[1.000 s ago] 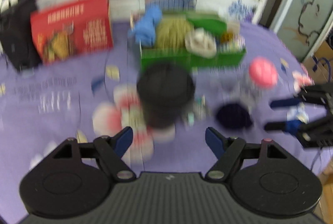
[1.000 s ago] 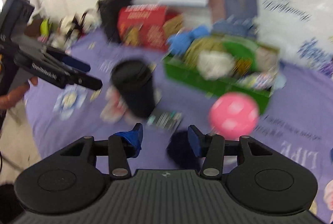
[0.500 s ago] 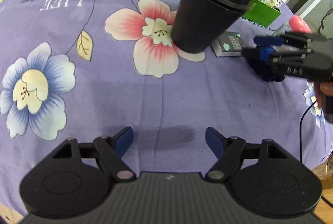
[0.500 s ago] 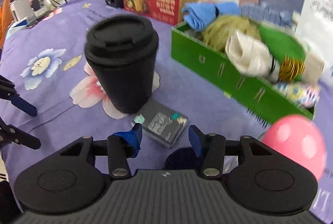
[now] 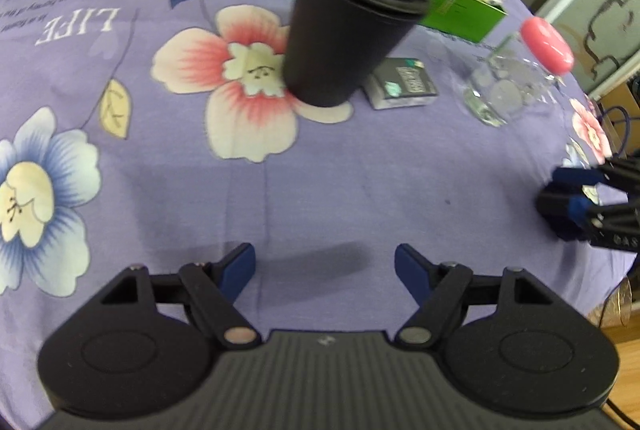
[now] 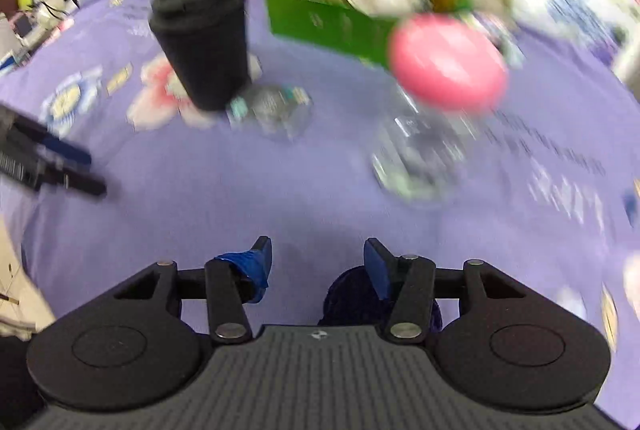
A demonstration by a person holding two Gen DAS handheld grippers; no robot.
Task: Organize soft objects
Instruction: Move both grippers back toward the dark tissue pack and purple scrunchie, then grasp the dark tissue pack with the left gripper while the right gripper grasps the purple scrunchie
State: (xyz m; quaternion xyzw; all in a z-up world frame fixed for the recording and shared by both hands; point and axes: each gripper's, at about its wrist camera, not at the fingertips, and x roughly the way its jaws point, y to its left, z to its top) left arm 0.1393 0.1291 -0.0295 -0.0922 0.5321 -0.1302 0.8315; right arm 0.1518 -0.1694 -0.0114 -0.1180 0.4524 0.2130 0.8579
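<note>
Sorting soft items into green box (image 5: 460, 12), which we are using as landmark. Left gripper (image 5: 324, 266) hanging agape, empty, well short of box, black cup (image 5: 352, 26) standing between. Right gripper (image 6: 316, 256) also looking parted; dark blue soft ball (image 6: 352, 296) sitting low against its right finger, whether pinched we cannot tell. We are judging: pickup stage. Next: securing ball, carrying over to box, avoiding cup.
</note>
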